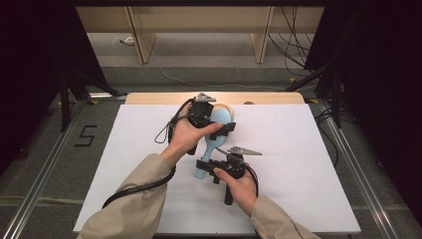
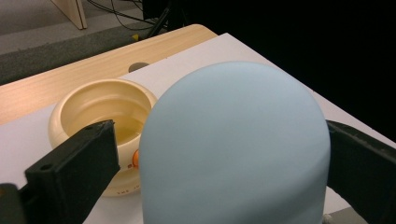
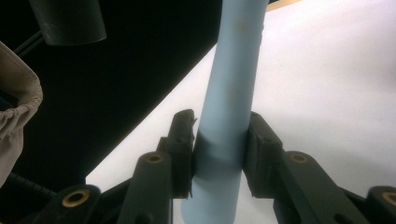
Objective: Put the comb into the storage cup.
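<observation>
Light-blue hairbrush sits mid-frame in the high view, slightly left of centre, running from its wide head at upper right down to the handle end at lower left, held above the white desk.

Right gripper, lower centre: fingers clenched on the brush handle; its own view shows both pads pressed against the blue shaft.

Left gripper, just above: fingers spread either side of the brush head (a gap shows at the left finger; contact on the right side I cannot tell), so released.

Cream bowl stands just behind the head, at the far desk edge.

Step in hand, by my reading: handover or two-point hold of the brush. Next move calls for closing the left fingers squarely across the rounded head without it slipping, then easing the right grip.
</observation>
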A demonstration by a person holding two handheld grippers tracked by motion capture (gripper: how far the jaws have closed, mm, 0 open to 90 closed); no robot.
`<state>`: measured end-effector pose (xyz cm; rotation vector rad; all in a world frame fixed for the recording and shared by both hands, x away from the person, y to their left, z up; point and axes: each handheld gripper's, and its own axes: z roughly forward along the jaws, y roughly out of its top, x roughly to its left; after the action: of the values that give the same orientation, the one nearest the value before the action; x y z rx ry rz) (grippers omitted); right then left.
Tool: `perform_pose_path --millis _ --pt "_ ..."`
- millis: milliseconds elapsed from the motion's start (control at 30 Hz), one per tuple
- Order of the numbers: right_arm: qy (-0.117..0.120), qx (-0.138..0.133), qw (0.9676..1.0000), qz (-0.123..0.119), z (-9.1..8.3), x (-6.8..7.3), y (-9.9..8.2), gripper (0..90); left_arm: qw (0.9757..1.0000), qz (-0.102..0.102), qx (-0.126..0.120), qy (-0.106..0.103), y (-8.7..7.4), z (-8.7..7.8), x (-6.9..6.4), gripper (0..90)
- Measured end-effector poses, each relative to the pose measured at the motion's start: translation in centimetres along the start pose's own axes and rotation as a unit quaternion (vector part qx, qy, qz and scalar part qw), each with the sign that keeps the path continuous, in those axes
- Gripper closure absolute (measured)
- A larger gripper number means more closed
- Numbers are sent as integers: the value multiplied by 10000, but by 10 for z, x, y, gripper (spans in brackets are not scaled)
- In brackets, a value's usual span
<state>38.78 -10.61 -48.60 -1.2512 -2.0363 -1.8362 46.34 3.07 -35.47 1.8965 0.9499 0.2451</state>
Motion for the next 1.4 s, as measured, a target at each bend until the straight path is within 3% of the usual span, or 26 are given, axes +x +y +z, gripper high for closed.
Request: perform_pose_path --millis 567,933,1400 --pt "-15 -15 10000 -27 0 -1 0 678 9999 0 117 40 -2 4 -1 53" --pt "-27 -8 10000 17 0 -1 0 677 10000 -37 73 1 -3 3 -1 185" --pt "-67 -21 9999 -82 -1 0 1 677 10000 10 -46 -21 -4 -1 -3 193"
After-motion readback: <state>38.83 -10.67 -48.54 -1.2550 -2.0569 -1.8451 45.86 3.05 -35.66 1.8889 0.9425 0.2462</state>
